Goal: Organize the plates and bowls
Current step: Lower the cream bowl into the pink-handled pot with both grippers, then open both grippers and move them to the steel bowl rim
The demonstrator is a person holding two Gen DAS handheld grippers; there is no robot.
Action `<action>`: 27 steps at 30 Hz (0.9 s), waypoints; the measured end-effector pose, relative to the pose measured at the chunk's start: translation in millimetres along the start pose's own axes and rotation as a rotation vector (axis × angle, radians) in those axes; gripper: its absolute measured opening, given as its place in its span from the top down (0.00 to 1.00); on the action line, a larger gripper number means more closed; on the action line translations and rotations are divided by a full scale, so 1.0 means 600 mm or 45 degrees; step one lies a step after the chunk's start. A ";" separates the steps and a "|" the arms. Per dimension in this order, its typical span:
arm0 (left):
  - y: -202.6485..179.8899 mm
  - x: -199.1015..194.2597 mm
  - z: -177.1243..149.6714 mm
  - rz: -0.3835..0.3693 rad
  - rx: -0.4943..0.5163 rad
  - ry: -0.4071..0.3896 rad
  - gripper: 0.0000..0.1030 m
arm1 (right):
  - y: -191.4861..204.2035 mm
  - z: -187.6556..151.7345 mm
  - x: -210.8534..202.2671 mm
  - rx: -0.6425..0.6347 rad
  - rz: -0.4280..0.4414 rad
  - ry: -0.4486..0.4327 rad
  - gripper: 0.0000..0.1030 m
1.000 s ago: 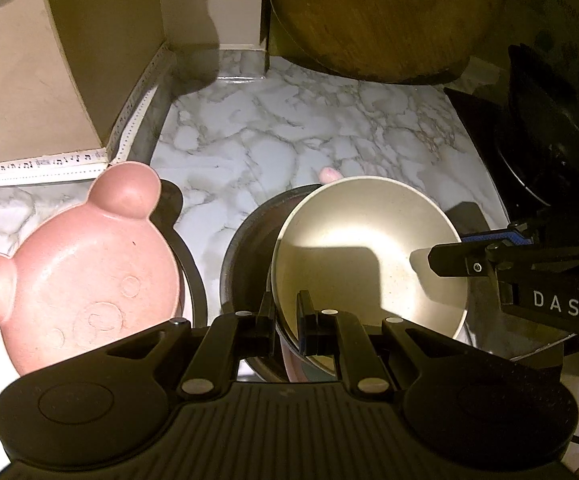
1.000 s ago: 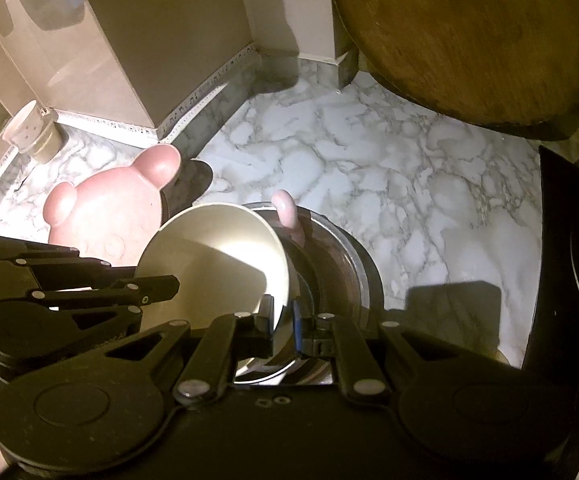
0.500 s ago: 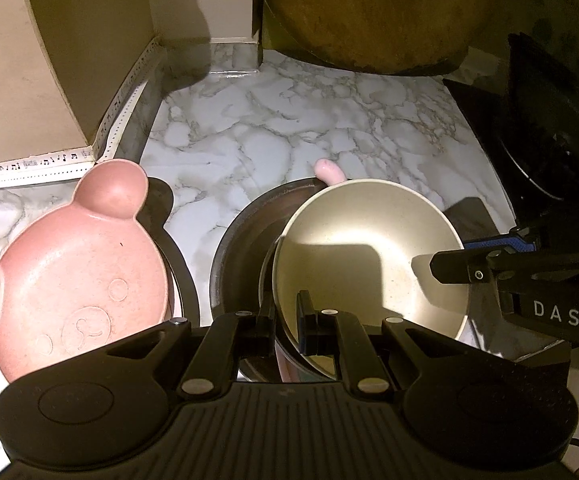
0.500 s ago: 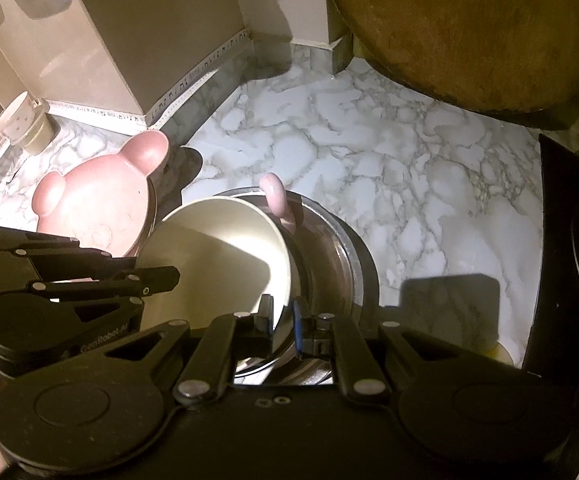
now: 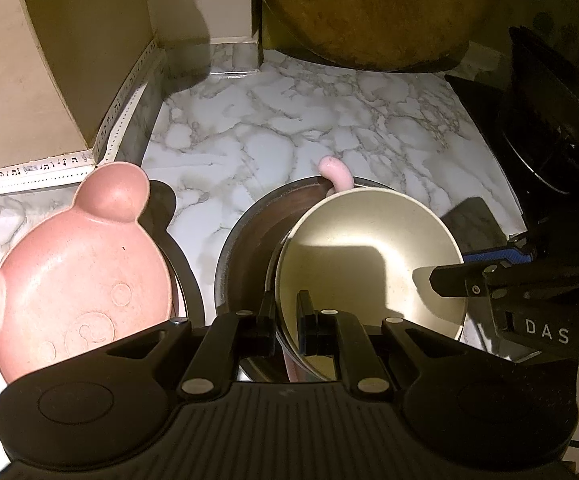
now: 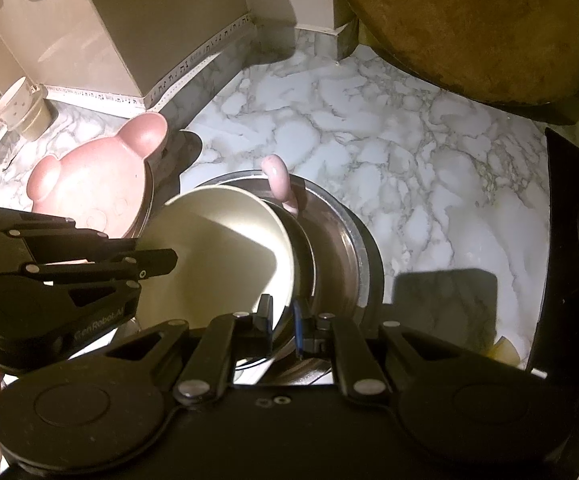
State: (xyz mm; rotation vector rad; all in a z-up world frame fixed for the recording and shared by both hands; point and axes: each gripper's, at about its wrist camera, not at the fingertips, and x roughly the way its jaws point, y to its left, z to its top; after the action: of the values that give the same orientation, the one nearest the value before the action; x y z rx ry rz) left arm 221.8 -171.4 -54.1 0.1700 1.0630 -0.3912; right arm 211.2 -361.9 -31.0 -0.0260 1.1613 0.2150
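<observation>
A cream bowl (image 5: pixel 369 264), smooth and round with a thin rim, sits tilted inside a stack of steel bowls (image 6: pixel 341 248) on a white marble-patterned tabletop (image 5: pixel 289 136). The left gripper (image 5: pixel 286 320) has its jaws nearly closed, pinching the cream bowl's near rim between them. The right gripper (image 6: pixel 281 320) is likewise narrowed to a thin slot over the opposite rim; its jaws pinch the cream bowl's wall, though whether the steel rim beside it is also caught is hard to tell. Each gripper appears in the other's view, reaching in from the side across the bowl.

Just beyond the jaws, a small pink curved handle (image 5: pixel 335 174) pokes up from under the stack at its far edge. To the left of the left jaws lies a pink bear-shaped plate (image 5: pixel 77 268) with two round ears and embossed swirls, resting on a dark-rimmed plate (image 5: pixel 185 264) close to the steel bowls.

Farther ahead, a large round wooden board (image 5: pixel 369 12) leans against the back wall. A beige box (image 5: pixel 29 60) edged with music-note tape stands to the far left, and a small cream cup (image 6: pixel 19 108) sits beyond it. Dark cookware (image 5: pixel 549 132) fills the right edge.
</observation>
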 end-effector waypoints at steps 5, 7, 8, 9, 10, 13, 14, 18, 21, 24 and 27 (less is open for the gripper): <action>0.002 -0.001 -0.001 0.004 -0.001 -0.011 0.91 | -0.001 -0.001 0.001 0.004 0.006 -0.001 0.86; 0.003 -0.003 -0.003 -0.003 -0.001 -0.017 0.91 | -0.002 -0.001 0.000 0.005 0.011 -0.002 0.84; 0.003 -0.004 -0.004 -0.003 0.004 -0.020 0.91 | -0.003 -0.001 -0.001 0.006 0.014 -0.004 0.83; 0.002 -0.005 -0.004 -0.002 0.008 -0.025 0.91 | -0.004 -0.001 -0.002 0.009 0.018 -0.005 0.81; 0.002 -0.008 -0.005 -0.003 0.011 -0.031 0.91 | -0.004 -0.001 -0.003 0.008 0.020 -0.005 0.80; 0.002 -0.015 -0.004 -0.010 0.012 -0.045 0.91 | -0.006 -0.002 -0.008 -0.005 0.038 -0.017 0.78; 0.002 -0.018 -0.003 -0.013 0.012 -0.049 0.91 | -0.006 -0.002 -0.011 -0.005 0.045 -0.021 0.77; 0.007 -0.028 -0.003 -0.034 -0.004 -0.056 0.90 | -0.005 -0.001 -0.022 -0.024 0.063 -0.047 0.74; 0.009 -0.035 -0.005 -0.045 -0.021 -0.061 0.90 | -0.006 0.000 -0.030 -0.035 0.083 -0.065 0.71; 0.013 -0.042 -0.007 -0.058 -0.035 -0.071 0.89 | -0.010 0.000 -0.035 -0.038 0.094 -0.077 0.69; 0.021 -0.050 -0.010 -0.057 -0.056 -0.081 0.78 | -0.018 0.001 -0.040 -0.024 0.114 -0.084 0.66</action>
State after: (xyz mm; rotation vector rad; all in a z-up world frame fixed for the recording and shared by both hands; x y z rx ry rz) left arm 208.9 -150.9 -31.2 0.0944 1.0134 -0.4104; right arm 204.6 -376.0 -10.0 0.0167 1.0953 0.3043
